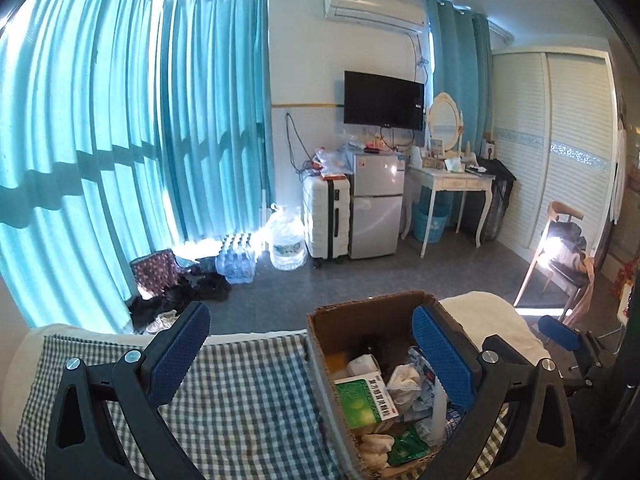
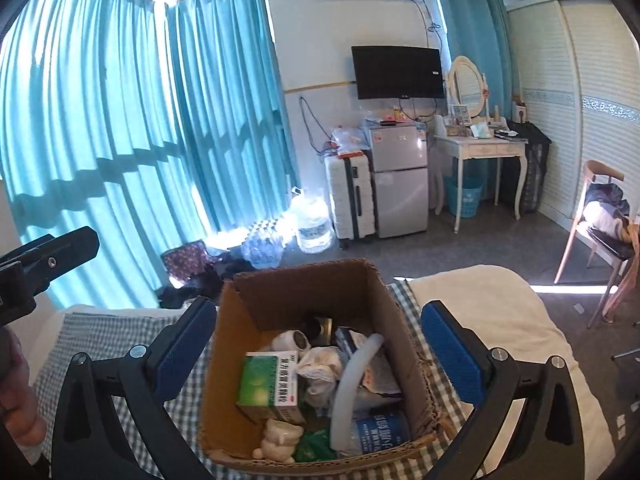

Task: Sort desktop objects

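Right wrist: box (image 2: pixel 320 364) sits on checked cloth (image 2: pixel 100 344), packed — green carton (image 2: pixel 266 384), bottle (image 2: pixel 380 432), tube inside. My right gripper (image 2: pixel 320 356) wide, empty, above box; left gripper (image 1: pixel 312 354) wide too, nothing held — sorting looks done.

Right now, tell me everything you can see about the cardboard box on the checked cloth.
The cardboard box is plain brown corrugated card, open at the top, its near rim frayed. It stands upright on the checked cloth. Inside lies a jumble: a green and white medicine box, crumpled white cloth, a pale curved tube, a blue-labelled bottle, a small white figurine and a green packet. Neither hand-held gripper touches it.
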